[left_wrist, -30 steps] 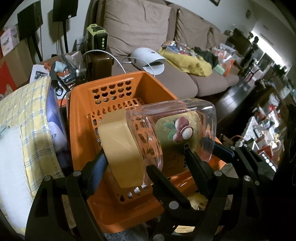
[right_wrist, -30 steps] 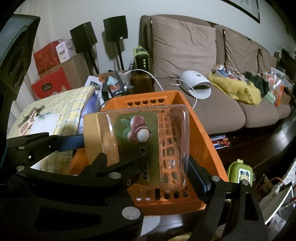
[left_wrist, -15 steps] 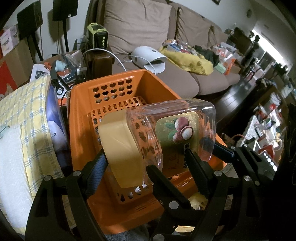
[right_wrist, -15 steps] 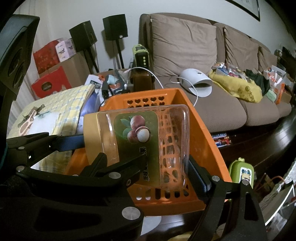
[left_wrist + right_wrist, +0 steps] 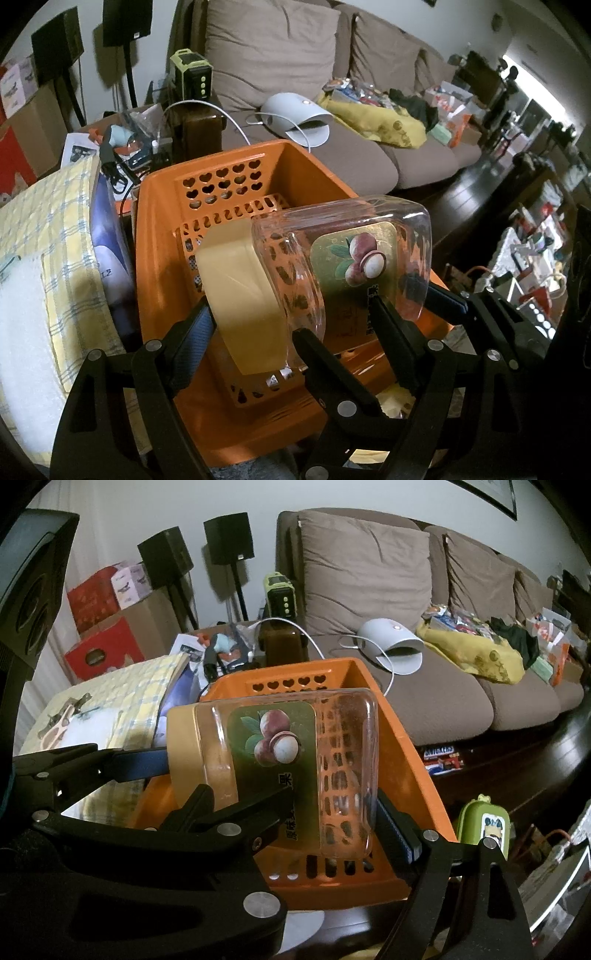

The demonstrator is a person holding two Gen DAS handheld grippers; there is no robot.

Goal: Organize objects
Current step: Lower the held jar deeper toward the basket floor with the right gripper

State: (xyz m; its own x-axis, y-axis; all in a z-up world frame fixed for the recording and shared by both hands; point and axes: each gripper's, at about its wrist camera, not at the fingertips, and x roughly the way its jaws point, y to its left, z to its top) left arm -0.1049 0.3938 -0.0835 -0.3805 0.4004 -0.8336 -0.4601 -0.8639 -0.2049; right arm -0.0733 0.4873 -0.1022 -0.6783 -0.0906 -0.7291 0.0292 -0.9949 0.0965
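Both grippers' fingers are spread wide and clamp one jar: the left gripper pinches its lid end, the right gripper its clear body, above the basket.

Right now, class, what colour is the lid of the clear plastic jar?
Pale yellow-tan. The lid of the jar shows best in the left wrist view.

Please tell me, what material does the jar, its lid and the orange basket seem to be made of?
Jar: probably clear glossy plastic; the basket holes show through it.
Lid: opaque tan plastic, smooth and matte.
Basket: moulded orange plastic, slightly shiny, with punched heart holes.
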